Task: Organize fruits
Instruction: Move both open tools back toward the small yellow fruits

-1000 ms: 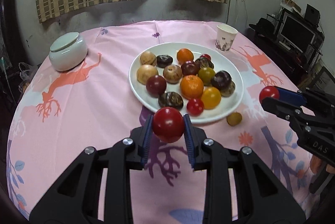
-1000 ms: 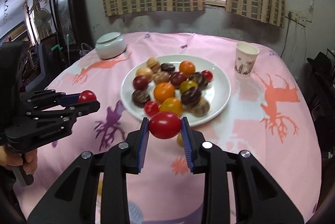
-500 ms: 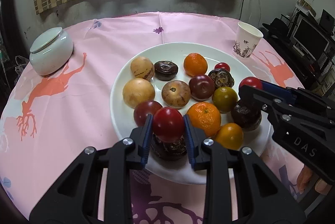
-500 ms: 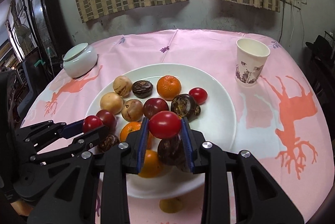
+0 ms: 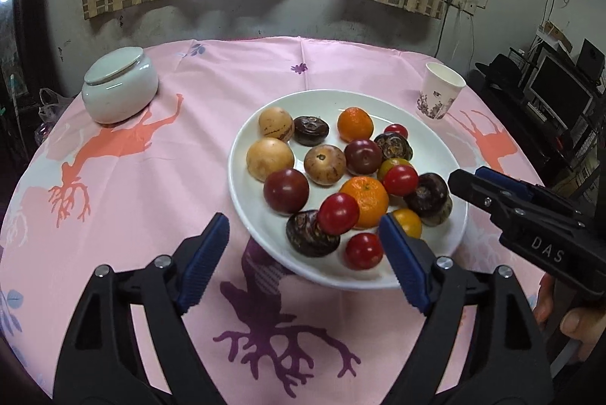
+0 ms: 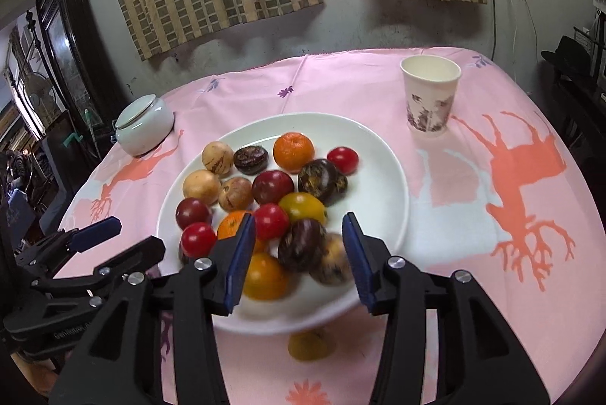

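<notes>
A white plate (image 5: 341, 98) (image 6: 378, 147) on the pink tablecloth holds several tomatoes, oranges and brown fruits. My left gripper (image 5: 305, 234) hovers over the plate's near rim with its jaws opening wide. A red tomato (image 5: 338, 214) (image 6: 197, 239) lies free between them on the pile. My right gripper (image 6: 298, 231) (image 5: 467, 176) is over the plate's right side, its jaws also opening. Another red tomato (image 6: 270, 221) (image 5: 399, 180) rests on the heap just beside its left pad, with no grip on it.
A lidded white jar (image 5: 119, 85) stands at the back left and a paper cup (image 5: 441, 94) at the back right. One yellow fruit (image 6: 310, 344) lies on the cloth below the plate's near rim. A person's hand (image 5: 568, 321) holds the right gripper.
Both grippers moved in over the plate carrying red tomatoes, then opened. Each tomato now lies loose on the fruit pile.
</notes>
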`<move>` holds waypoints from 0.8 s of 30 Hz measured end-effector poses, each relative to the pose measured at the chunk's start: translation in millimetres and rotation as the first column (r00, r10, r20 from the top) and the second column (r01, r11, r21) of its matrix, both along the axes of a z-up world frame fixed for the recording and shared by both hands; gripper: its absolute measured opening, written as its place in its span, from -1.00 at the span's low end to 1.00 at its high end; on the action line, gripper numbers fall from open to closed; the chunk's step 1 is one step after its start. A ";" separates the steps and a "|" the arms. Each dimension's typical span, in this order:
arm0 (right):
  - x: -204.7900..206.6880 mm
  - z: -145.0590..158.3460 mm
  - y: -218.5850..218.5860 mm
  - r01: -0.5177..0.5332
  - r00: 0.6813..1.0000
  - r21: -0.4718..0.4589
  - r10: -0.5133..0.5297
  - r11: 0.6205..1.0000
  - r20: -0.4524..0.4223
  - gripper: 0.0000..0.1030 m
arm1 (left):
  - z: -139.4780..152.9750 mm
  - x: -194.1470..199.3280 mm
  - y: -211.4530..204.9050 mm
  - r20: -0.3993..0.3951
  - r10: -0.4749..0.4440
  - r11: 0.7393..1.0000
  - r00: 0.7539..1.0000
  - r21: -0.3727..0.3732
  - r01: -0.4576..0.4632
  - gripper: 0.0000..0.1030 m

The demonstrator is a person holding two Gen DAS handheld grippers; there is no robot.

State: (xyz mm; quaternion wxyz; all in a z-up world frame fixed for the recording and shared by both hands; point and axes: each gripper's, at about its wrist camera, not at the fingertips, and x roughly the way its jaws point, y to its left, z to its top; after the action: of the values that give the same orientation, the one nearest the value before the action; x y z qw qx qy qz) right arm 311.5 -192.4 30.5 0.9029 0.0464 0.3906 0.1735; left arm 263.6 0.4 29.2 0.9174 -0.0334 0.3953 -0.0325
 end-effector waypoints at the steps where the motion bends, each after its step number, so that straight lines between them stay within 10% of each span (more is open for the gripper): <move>1: -7.0 1.3 -4.1 0.000 1.000 0.003 0.000 1.000 0.003 0.00 | 0.0 -6.2 -1.7 -0.001 -0.007 1.000 1.000 0.010 0.007 0.69; 24: -107.1 -29.6 -35.2 -0.039 0.998 0.055 0.042 0.998 -0.053 0.32 | -42.2 -119.4 -9.8 -0.065 -0.108 0.994 0.992 0.006 0.108 0.82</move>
State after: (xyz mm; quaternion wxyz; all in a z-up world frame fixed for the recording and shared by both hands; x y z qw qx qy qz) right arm 204.4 -227.6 0.9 0.8867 0.0675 0.4109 0.2009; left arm 144.2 -9.4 -13.0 0.9012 -0.0086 0.4260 -0.0791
